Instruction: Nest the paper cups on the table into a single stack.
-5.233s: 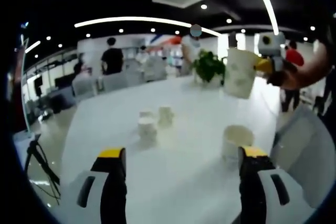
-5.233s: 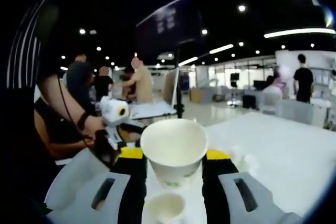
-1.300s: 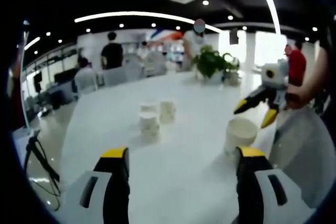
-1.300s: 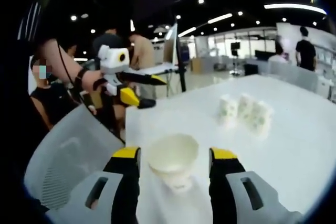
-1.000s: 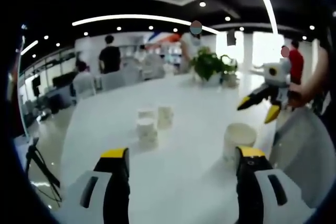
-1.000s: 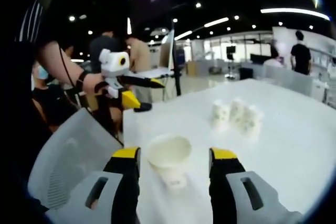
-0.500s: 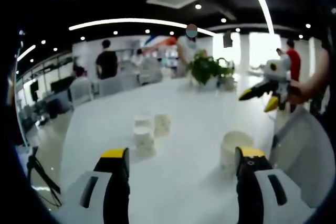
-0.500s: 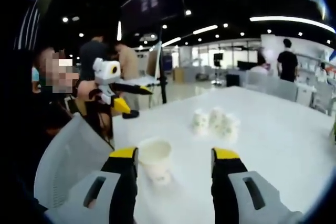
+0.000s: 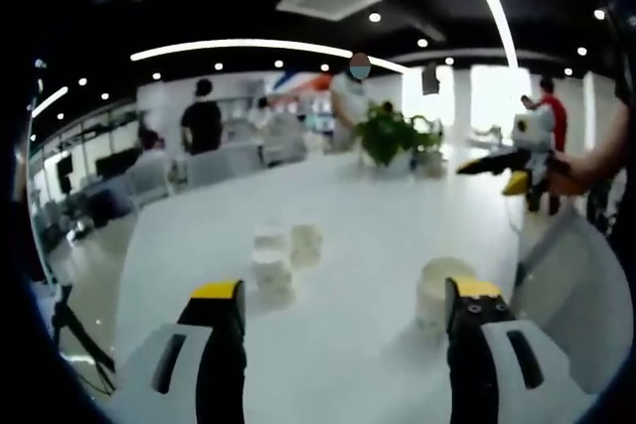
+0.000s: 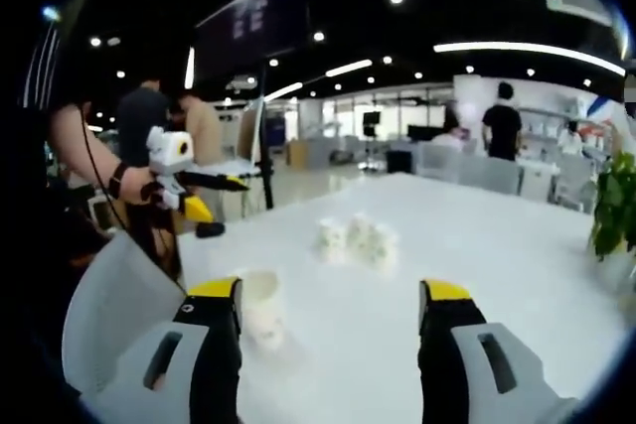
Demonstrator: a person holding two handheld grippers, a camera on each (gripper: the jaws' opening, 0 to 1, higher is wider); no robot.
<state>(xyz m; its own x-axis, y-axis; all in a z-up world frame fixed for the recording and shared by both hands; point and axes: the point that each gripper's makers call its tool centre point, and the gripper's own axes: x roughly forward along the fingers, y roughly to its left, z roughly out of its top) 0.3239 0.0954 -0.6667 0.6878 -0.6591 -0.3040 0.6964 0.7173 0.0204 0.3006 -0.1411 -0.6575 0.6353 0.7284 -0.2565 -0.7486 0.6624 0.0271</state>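
Both grippers, left (image 9: 343, 300) and right (image 10: 333, 300), spread empty, backed off the stacked cup (image 9: 441, 290); three loose cups (image 10: 356, 239) wait for nesting.

The desk (image 9: 348, 215) has a smooth, glossy white top that mirrors the ceiling lights, the paper cups (image 9: 274, 257) on it look matt and off-white, and each gripper (image 10: 328, 315) wears grey plastic with yellow-tipped black jaws.

No legible text in either view

The dark hanging screen (image 10: 241, 29) in the right gripper view perhaps carries writing, but it is too blurred to read; the paper cups (image 9: 274, 255) show no readable print
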